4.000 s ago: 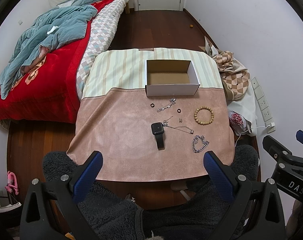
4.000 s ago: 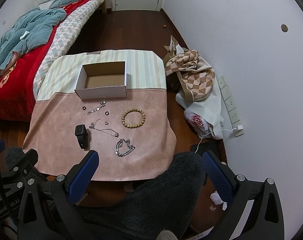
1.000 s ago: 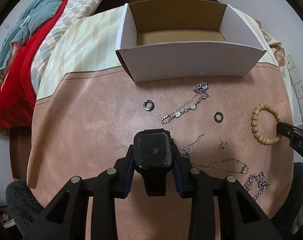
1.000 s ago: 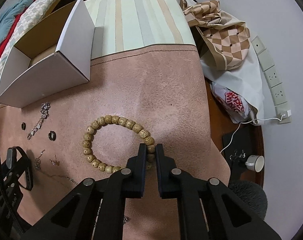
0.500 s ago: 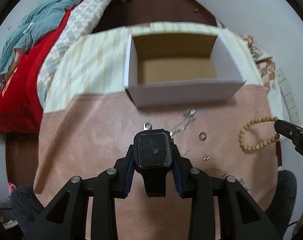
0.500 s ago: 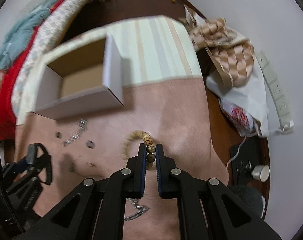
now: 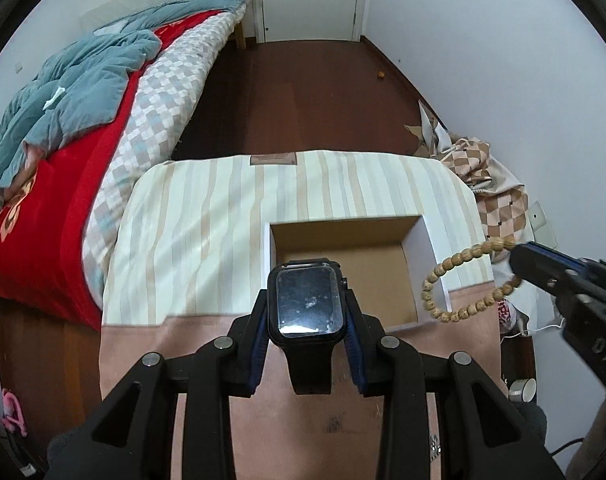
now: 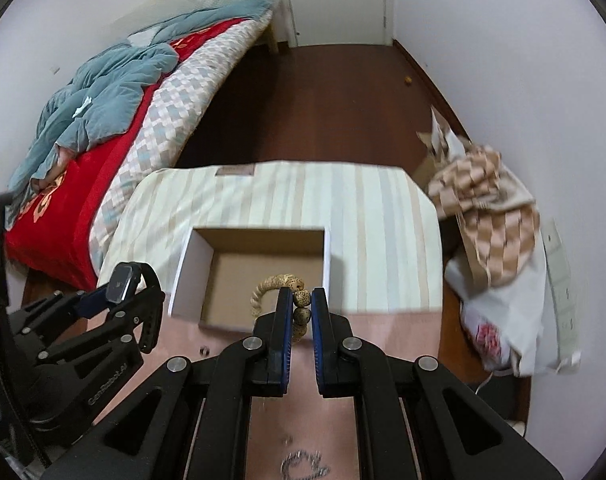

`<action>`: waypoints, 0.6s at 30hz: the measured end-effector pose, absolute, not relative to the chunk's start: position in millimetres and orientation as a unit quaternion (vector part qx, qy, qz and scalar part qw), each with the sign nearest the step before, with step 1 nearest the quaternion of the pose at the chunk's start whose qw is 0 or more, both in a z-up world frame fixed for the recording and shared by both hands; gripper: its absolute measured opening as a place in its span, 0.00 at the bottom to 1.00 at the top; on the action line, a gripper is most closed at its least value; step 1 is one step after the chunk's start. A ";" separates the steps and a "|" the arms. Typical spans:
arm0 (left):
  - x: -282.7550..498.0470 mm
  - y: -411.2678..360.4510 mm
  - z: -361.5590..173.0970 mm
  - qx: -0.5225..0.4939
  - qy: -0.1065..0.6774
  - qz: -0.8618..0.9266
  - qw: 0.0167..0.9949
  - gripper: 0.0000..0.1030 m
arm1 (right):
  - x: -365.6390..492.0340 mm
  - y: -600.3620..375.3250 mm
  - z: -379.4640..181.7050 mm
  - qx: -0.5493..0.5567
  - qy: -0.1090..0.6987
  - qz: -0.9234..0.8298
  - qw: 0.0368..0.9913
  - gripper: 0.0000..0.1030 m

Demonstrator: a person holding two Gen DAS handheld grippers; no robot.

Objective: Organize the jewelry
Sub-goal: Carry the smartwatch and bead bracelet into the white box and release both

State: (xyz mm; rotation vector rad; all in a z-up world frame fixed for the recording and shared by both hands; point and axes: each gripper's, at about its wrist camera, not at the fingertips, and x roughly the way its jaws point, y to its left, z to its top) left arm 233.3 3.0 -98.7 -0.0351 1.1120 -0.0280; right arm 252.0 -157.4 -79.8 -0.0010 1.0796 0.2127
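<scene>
- I am mid-carry with both loads off the table; by my reckoning this is the step of bringing the first two pieces to the box.
- My left gripper is clamped on the watch, one blue pad on each side of the case, face up, strap hanging down toward me.
- In the left view the watch sits in front of the box's left half, over its near edge; I cannot tell how high above the rim it is.
- My right gripper is pinched narrow on the bracelet, gripping a couple of beads, with the rest of the loop arching off to the left.
- In the right view the beads hang over the box interior, near its front right part; the left view shows the loop dangling by the box's right wall.
- The box looks empty, brown floor bare.
- Next, I judge each gripper needs to come lower and further over the opening, then spread its jaws so the piece drops inside rather than on the rim.
- The bracelet may swing; I would let it settle first.
- A silver chain lies on the pink cloth close to me, and a small ring lies near the box front; both remain to be collected.
</scene>
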 end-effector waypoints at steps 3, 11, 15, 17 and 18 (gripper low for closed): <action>250.6 7.4 -106.2 -0.031 0.535 -0.014 0.844 0.29 | 275.6 -147.7 -90.7 -0.007 0.521 0.113 0.846 0.09; 290.5 11.7 -140.5 -0.056 0.570 -0.032 0.819 0.29 | 324.8 -139.9 -129.3 0.004 0.553 0.141 0.821 0.09; 304.7 11.8 -152.6 -0.072 0.589 -0.039 0.804 0.29 | 337.5 -135.2 -147.1 0.008 0.571 0.155 0.806 0.09; 307.9 11.3 -153.8 -0.082 0.594 -0.046 0.799 0.30 | 343.0 -134.6 -154.7 0.014 0.581 0.161 0.798 0.09; 308.7 11.4 -153.7 -0.086 0.596 -0.047 0.797 0.32 | 344.4 -134.6 -157.7 0.014 0.587 0.164 0.793 0.09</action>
